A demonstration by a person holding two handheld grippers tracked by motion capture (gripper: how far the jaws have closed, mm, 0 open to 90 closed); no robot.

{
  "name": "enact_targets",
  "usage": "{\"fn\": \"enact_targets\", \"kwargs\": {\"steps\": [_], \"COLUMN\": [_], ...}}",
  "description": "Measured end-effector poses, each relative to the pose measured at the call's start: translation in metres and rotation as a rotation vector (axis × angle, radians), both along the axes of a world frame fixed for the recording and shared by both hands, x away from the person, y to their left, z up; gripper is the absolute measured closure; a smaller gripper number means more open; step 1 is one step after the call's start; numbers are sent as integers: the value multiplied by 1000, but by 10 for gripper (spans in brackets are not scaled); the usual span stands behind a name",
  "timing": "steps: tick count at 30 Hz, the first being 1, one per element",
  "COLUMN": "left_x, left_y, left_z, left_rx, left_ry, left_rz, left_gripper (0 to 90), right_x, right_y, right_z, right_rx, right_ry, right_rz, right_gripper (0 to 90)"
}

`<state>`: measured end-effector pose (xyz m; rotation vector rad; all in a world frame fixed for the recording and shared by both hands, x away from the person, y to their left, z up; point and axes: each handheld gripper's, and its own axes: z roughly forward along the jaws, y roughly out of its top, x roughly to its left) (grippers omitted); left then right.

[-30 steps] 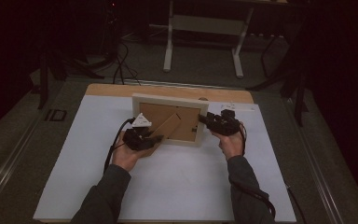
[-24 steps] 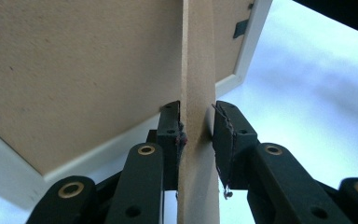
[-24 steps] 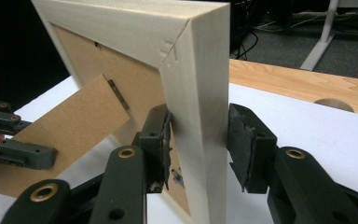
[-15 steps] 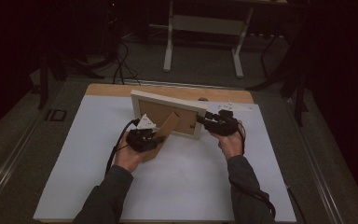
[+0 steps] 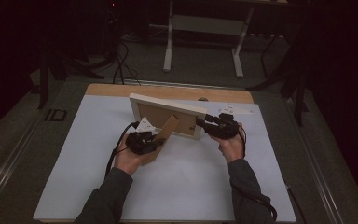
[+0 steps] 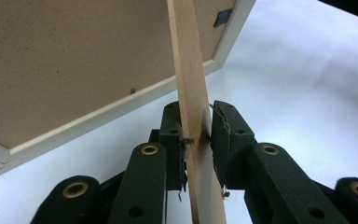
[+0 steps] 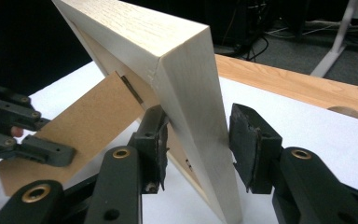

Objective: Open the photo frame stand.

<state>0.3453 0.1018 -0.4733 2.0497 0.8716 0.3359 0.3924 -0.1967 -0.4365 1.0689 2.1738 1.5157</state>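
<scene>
While the picture frame (image 5: 168,114) stands tilted on the white mat (image 5: 191,186), back toward the person, L gripper (image 6: 196,140) has been closing, jaws on the fold-out stand (image 6: 191,93); R gripper (image 7: 196,140) has been opening, frame's side edge between jaws, one pad off
</scene>
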Motion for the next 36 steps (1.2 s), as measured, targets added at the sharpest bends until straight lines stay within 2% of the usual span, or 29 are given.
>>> {"fn": "enact_targets", "kwargs": {"steps": [2,23,36], "left_x": [-1,-10,-12], "left_y": [-1,0,1], "left_z": [-1,-13,-18], "left_rx": [8,34,27], "left_ry": [-1,2,8], "left_rz": [-1,4,4], "left_gripper": [772,784,790], "right_x": [-3,-21,-27], "right_y": [0,4,4], "right_z": [0,-2,-4], "right_rx": [-2,-53,-60], "right_ry": [-1,-37,-46], "right_rz": [17,68,87], "right_gripper": [563,537,524]}}
